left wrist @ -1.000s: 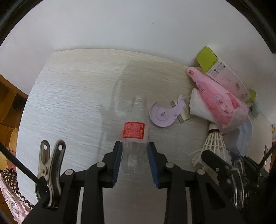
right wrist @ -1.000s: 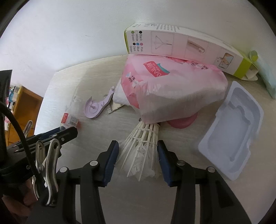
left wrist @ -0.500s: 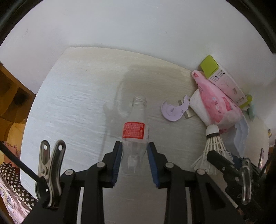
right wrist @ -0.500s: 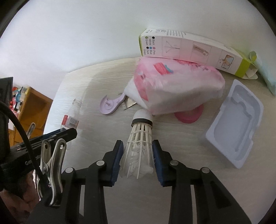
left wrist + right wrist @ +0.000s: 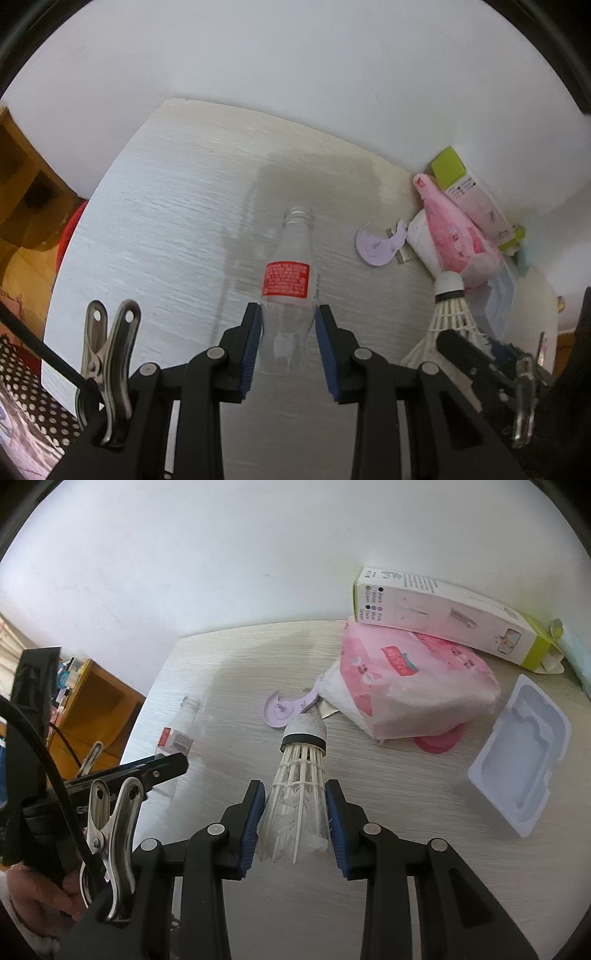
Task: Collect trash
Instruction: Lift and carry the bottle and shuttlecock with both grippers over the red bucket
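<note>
Clamping the clear bottle (image 5: 286, 295), the left gripper (image 5: 288, 343) hides its base — right gripper (image 5: 295, 819) pinches the shuttlecock (image 5: 299, 775).

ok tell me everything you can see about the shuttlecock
The shuttlecock has a rounded whitish cork nose with a dark band and a skirt of white feathers laced with thread; the feathers look frayed. The right gripper is shut on the skirt, blue pads pressing both sides, with the nose pointing away from the camera toward the pink bag. It appears lifted clear of the table, touching only the pads.
</note>
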The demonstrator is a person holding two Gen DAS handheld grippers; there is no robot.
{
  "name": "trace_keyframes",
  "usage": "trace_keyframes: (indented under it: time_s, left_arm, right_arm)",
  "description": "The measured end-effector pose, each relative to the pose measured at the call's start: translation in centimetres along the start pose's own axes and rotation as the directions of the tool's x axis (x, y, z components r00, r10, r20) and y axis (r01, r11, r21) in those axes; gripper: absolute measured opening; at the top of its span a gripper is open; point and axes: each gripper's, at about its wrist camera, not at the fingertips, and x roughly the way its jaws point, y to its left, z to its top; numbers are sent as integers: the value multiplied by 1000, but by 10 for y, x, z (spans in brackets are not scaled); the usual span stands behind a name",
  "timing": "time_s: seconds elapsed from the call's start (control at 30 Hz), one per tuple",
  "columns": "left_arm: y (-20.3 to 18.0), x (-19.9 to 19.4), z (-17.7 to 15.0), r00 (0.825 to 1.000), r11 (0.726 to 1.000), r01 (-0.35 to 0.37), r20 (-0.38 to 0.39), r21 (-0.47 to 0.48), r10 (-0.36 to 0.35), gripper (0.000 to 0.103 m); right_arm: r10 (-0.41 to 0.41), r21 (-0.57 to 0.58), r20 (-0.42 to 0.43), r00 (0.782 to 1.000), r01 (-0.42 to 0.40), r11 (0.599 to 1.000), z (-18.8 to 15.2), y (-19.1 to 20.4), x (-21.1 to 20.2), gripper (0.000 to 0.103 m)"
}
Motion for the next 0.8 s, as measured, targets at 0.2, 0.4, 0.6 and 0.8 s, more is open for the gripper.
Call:
trace_keyframes:
  time_s: [0.2,0.4,0.6,0.8]
  left_arm:
    - [8,-4,0,1000,1000,-23,12,-13,23,32]
    - [18,-9,2,999,999,-34,31,-39,35,32]
    - [34,-12,7,998,995,-50,45,-81,54,32]
    - [55,-16,12,996,992,-59,53,-115,66,32]
  right_arm:
    - [14,-41,6,1000,-14,999,0,17,1,34]
    - [47,-83,13,999,-46,995,7,31,3,34]
    - [76,-143,3,997,-75,987,18,54,13,34]
    - [110,-188,-4,994,-108,976,29,81,26,34]
